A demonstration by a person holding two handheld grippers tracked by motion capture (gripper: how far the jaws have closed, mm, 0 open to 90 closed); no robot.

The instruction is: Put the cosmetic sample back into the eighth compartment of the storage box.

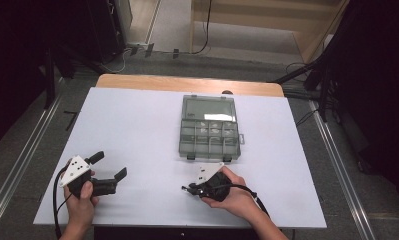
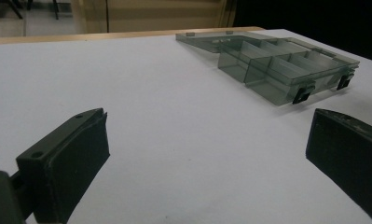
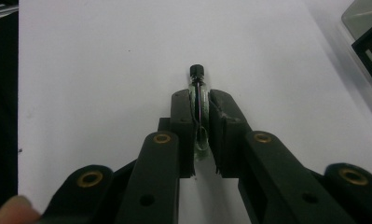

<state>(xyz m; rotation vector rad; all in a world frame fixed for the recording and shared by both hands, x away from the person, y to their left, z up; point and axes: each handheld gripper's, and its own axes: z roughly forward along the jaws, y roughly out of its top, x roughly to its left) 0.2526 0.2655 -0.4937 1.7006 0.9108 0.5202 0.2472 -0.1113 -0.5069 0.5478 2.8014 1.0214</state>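
A small clear, black-capped piece (image 3: 200, 109) is pinched in the closed right tongs (image 3: 200, 100), at six o'clock from the open compartment box (image 1: 209, 131) on the tabletop (image 1: 137, 130). It is judged light, slippery, possibly fragile. The left tongs (image 2: 207, 154) are spread wide, empty.

Grey floor (image 1: 17, 145), wooden table edge (image 1: 187, 83); dark curtains (image 1: 17, 50), floor cables (image 1: 297, 65)

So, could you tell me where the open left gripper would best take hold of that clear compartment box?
Probably the near front wall of the compartment box, between its two dark latches. The lid lies open flat behind, so that edge faces the left gripper, whose jaws stand wide apart; come in low from the person's side.
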